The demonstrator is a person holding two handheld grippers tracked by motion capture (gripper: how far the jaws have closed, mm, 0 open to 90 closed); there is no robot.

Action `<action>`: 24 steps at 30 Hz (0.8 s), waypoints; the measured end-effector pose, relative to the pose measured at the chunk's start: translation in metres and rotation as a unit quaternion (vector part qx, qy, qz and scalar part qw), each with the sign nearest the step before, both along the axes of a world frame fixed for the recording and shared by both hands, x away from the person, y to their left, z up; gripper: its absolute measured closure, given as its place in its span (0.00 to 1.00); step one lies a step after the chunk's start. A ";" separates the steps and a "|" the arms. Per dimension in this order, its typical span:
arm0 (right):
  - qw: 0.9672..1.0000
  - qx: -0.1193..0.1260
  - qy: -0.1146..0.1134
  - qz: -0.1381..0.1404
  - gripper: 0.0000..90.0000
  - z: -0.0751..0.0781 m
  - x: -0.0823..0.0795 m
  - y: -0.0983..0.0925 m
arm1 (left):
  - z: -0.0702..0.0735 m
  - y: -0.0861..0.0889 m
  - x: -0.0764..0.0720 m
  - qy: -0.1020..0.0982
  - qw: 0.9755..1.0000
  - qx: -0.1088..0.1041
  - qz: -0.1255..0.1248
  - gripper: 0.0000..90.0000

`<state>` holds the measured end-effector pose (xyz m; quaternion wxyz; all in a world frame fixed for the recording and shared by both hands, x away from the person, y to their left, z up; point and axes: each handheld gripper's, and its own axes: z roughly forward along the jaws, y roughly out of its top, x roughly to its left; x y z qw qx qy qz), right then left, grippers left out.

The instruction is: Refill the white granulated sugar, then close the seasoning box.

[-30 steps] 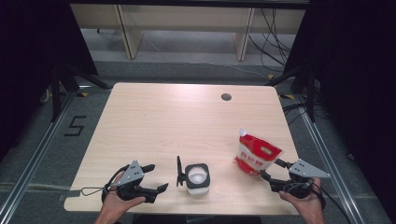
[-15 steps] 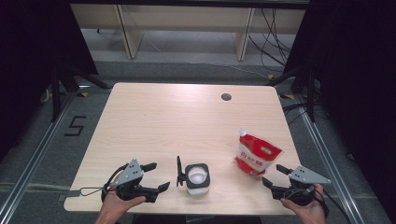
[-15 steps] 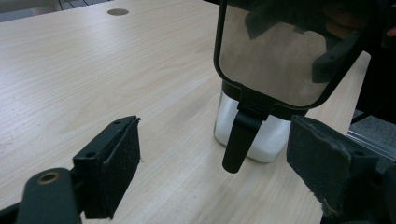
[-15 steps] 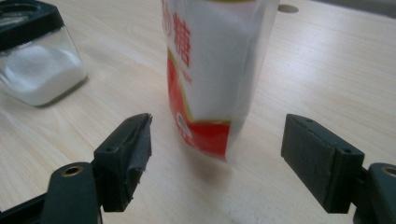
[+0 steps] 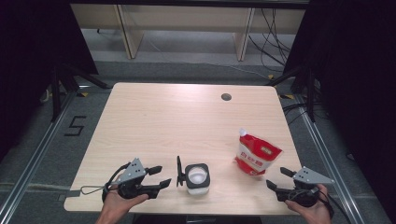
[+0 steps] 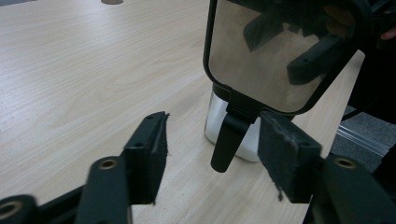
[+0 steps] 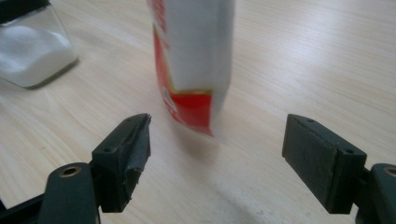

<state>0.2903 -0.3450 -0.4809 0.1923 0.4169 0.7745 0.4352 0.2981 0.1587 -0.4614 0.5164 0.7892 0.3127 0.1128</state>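
My left gripper (image 5: 161, 177), jaws just narrowing but still apart, faces an open-lidded jar (image 5: 197, 178) of white powder; my right gripper (image 5: 278, 178) gapes before the upright red pouch (image 5: 256, 154) near the table (image 5: 177, 121) edge.

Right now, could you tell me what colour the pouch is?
The pouch is red and white, clearest in the high view.

The high view looks forward and down from above the near edge of the wooden table (image 5: 187, 116), far enough back to take in its whole top. The left gripper view sits low, close to the glass jar (image 6: 233, 135), facing its raised lid. The right gripper view sits low, close to the red-and-white pouch (image 7: 196, 60). Both gripper views share that jar (image 7: 32, 51), which also stands in the high view (image 5: 197, 178) left of the pouch (image 5: 256, 155).
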 end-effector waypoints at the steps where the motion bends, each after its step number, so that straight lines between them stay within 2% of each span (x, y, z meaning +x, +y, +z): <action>1: 1.000 -0.012 -0.009 0.007 0.27 -0.001 0.003 -0.004 | 0.001 0.000 -0.001 -0.004 1.000 0.005 0.000 0.53; 2: 1.000 -0.006 -0.009 0.008 0.27 -0.001 0.003 -0.005 | 0.001 0.000 -0.002 -0.015 1.000 0.012 -0.014 0.57; 5: 1.000 -0.002 -0.009 0.011 0.27 -0.001 0.003 -0.003 | 0.003 -0.003 -0.008 -0.028 0.999 0.018 -0.022 0.71; 6: 1.000 -0.005 0.000 0.005 0.27 -0.001 0.001 -0.002 | 0.004 -0.005 -0.009 -0.032 0.999 0.017 -0.024 0.75; 7: 1.000 -0.010 -0.010 0.014 0.27 -0.001 0.003 -0.001 | 0.004 -0.005 -0.008 -0.040 0.998 0.021 -0.032 0.79; 8: 1.000 -0.017 -0.014 0.017 0.27 -0.001 0.003 -0.001 | 0.004 -0.006 -0.010 -0.037 0.999 0.018 -0.029 0.82; 9: 1.000 -0.010 -0.005 0.018 0.27 -0.001 0.003 0.000 | 0.006 -0.006 -0.010 -0.039 0.999 0.022 -0.030 0.86; 10: 1.000 -0.005 0.006 0.004 0.27 -0.001 0.000 0.002 | 0.006 -0.007 -0.011 -0.037 0.999 0.012 -0.033 0.89; 11: 1.000 -0.013 -0.004 0.013 0.27 -0.002 0.002 0.000 | 0.009 -0.007 -0.010 -0.045 0.998 0.020 -0.039 0.91; 12: 1.000 -0.012 0.012 -0.002 0.27 -0.001 -0.001 0.001 | 0.010 -0.007 -0.010 -0.047 0.998 0.019 -0.038 0.93; 13: 1.000 -0.010 0.007 0.003 0.27 -0.002 0.001 0.001 | 0.012 -0.007 -0.011 -0.048 0.998 0.022 -0.033 0.95; 14: 1.000 -0.019 -0.004 0.012 0.27 -0.003 0.003 -0.001 | 0.012 -0.008 -0.011 -0.051 0.998 0.017 -0.034 0.97; 15: 1.000 -0.008 0.004 0.007 0.27 -0.002 0.002 0.000 | 0.014 -0.008 -0.010 -0.052 0.998 0.019 -0.033 0.99; 16: 1.000 -0.013 -0.006 0.014 0.27 -0.002 0.004 -0.001 | 0.015 -0.008 -0.010 -0.053 0.998 0.022 -0.032 0.99; 17: 1.000 -0.007 -0.002 0.011 0.27 -0.001 0.002 0.001 | 0.016 -0.009 -0.009 -0.056 0.998 0.022 -0.033 0.99; 18: 0.999 -0.020 -0.017 0.018 0.27 -0.002 0.004 -0.001 | 0.017 -0.011 -0.009 -0.053 0.998 0.020 -0.031 0.99; 19: 0.999 -0.022 -0.016 0.018 0.27 -0.002 0.005 0.000 | 0.019 -0.011 -0.008 -0.058 0.997 0.025 -0.039 0.99; 20: 1.000 -0.011 0.005 0.007 0.27 -0.003 0.002 0.002 | 0.019 -0.013 -0.009 -0.054 0.998 0.019 -0.036 0.99; 24: 1.000 -0.003 0.003 0.002 0.27 -0.002 0.001 0.002 | 0.023 -0.019 -0.009 -0.057 0.997 0.025 -0.047 0.99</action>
